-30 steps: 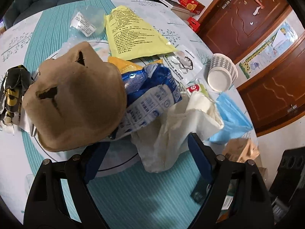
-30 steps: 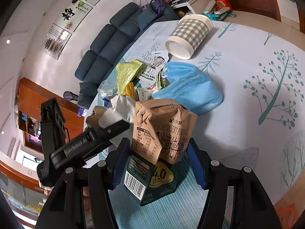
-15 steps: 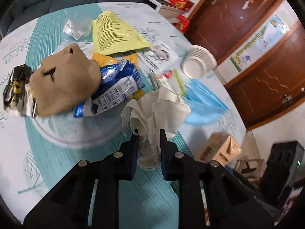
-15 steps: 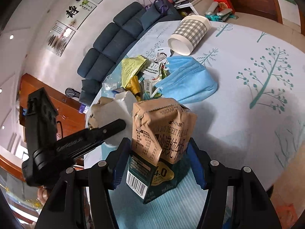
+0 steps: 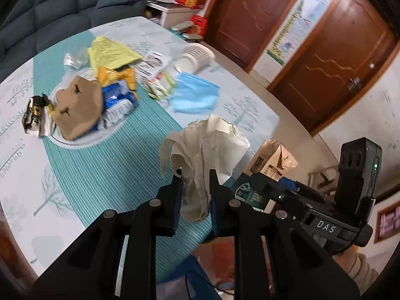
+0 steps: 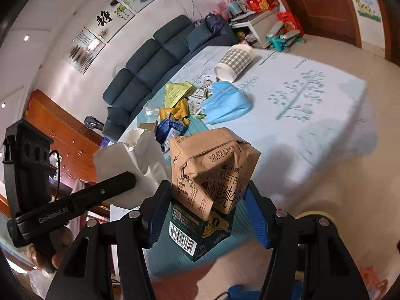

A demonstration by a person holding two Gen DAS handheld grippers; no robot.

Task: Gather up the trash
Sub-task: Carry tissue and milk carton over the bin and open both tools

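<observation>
My left gripper (image 5: pixel 194 175) is shut on a crumpled white paper napkin (image 5: pixel 207 145) and holds it above the near edge of the table. My right gripper (image 6: pixel 205 190) is shut on a brown and green milk carton (image 6: pixel 210 175), lifted off the table; the carton also shows in the left wrist view (image 5: pixel 270 165). The napkin shows in the right wrist view (image 6: pixel 130 152) to the left of the carton. More trash lies on the table: a blue face mask (image 5: pixel 195 95), a brown paper piece (image 5: pixel 77 105), a blue wrapper (image 5: pixel 117 102), a yellow bag (image 5: pixel 110 52).
A checked paper cup (image 6: pixel 235 62) lies on its side at the far table end. A black and gold wrapper (image 5: pixel 35 112) lies at the left. A round plate (image 5: pixel 82 140) sits under the pile. A sofa (image 6: pixel 155 67) stands behind the table. Wooden doors (image 5: pixel 325 57) are to the right.
My left gripper shut on the napkin and has pulled it back and up from the pile. My right gripper has lifted back with the carton.
</observation>
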